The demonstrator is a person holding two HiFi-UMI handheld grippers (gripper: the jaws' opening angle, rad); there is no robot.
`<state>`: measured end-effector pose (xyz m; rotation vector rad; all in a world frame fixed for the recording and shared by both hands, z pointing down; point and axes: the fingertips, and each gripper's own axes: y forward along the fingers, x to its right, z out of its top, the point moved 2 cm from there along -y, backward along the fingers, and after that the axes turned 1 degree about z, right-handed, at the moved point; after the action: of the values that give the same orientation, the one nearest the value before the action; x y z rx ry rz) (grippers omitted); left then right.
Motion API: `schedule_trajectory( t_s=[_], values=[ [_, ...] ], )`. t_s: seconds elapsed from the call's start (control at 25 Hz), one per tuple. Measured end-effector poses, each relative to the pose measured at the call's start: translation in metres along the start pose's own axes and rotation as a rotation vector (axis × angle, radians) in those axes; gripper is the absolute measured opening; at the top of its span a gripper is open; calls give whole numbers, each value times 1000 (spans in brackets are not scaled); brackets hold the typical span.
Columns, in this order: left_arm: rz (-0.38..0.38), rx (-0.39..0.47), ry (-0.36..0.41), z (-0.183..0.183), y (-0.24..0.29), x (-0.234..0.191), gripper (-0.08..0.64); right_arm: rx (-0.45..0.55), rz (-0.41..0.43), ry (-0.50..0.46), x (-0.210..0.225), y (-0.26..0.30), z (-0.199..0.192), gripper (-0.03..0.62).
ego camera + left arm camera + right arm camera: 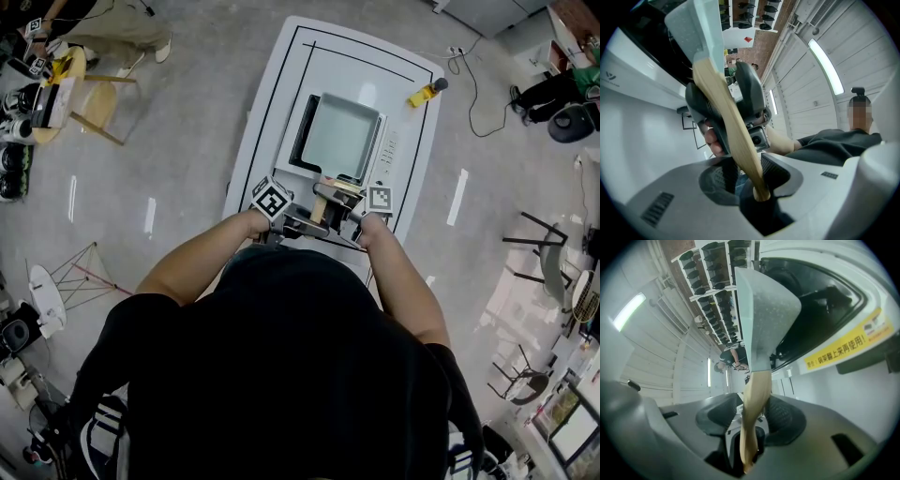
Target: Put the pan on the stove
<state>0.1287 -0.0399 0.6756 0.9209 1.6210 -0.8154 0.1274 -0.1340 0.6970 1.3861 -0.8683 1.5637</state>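
- Concrete floor (187, 112) surrounds a white table (267, 122) that runs up the centre of the head view, with a small yellow item (421, 95) near its upper right corner.
- Stove (304, 131): a black unit on the table, upper centre of the head view. It carries a yellow label (848, 344), seen at the right of the right gripper view.
- Pan (343, 137): square and pale grey. It sits over the stove's black top, and its wooden handle (322, 207) points down the frame toward the person.
- Left gripper (302, 223): reaches the handle from the left of the frame. In its own view the jaws stand partly apart with the handle (727, 124) passing between them. The handle lies close against one pad, with a visible gap at the other, so it is not clamped.
- Right gripper (343, 227): reaches the handle from the right of the frame. In its own view the jaws stand apart, wider than the left pair. The handle (753, 401) hangs between the pads with slack on one side, so there is no grip.
- The two grippers face each other across the handle. The right gripper (743, 105) and the fingers (711, 141) holding it fill the centre of the left gripper view.
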Motion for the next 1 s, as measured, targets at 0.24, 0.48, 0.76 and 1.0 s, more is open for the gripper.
schedule_trajectory(
  t_s=[0.24,0.48,0.76,1.0],
  values=[
    [32,-5,23,1,-8,-1,155,15,-20,-23,1,-1,0,187],
    [46,-4,18,-2,-15,-2,166,26,-30,-23,-1,-1,-2,209],
    [72,-21,39,0,-22,-4,173,85,-56,-65,2,-8,9,237],
    [96,-27,54,-5,-33,-5,192,111,-72,-87,-2,-11,1,249]
  ],
)
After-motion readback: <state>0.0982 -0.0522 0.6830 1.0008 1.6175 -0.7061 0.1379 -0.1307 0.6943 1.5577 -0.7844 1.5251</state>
